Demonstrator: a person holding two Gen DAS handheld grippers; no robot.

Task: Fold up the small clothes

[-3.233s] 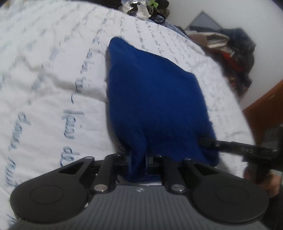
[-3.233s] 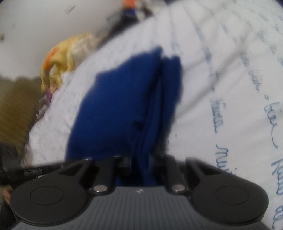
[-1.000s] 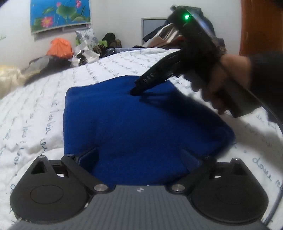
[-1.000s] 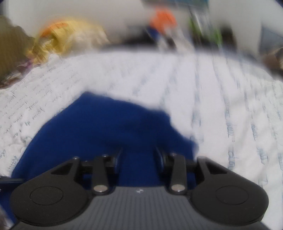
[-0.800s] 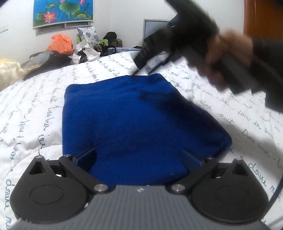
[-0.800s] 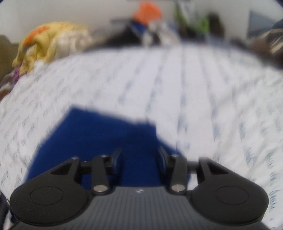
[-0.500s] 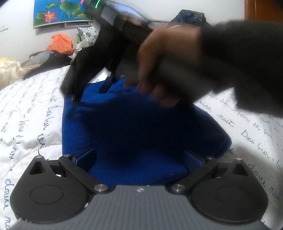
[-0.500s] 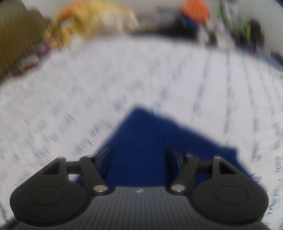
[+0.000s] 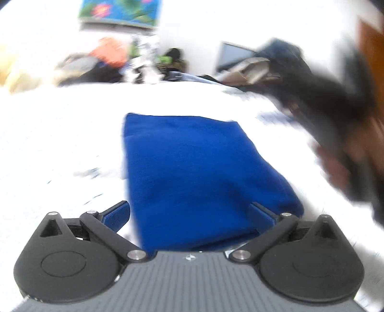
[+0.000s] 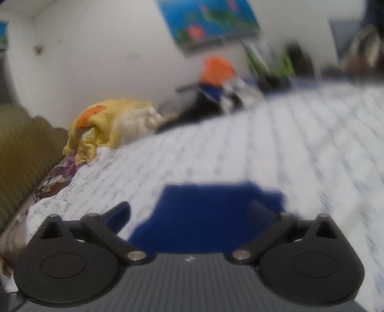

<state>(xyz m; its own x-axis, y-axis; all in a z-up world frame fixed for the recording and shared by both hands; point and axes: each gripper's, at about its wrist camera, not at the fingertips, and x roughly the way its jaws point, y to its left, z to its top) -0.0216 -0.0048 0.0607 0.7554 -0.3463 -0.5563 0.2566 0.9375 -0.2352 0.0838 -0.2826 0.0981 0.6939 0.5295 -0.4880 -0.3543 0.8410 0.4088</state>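
A folded royal-blue garment lies flat on the white quilt. My left gripper is open, its fingers spread either side of the garment's near edge, holding nothing. My right gripper is open too, above the near part of the same blue garment. The right hand and its tool show blurred at the right of the left wrist view.
The quilt has lines of blue script. A yellow cloth heap lies at the bed's far left. Orange and dark clutter sits along the back wall under a lotus picture. An olive headboard stands at the left.
Both grippers held the garment 3.2 s ago and are open now. The right hand has swung from over the garment out to the right. Both cameras have pulled back and tilted up.
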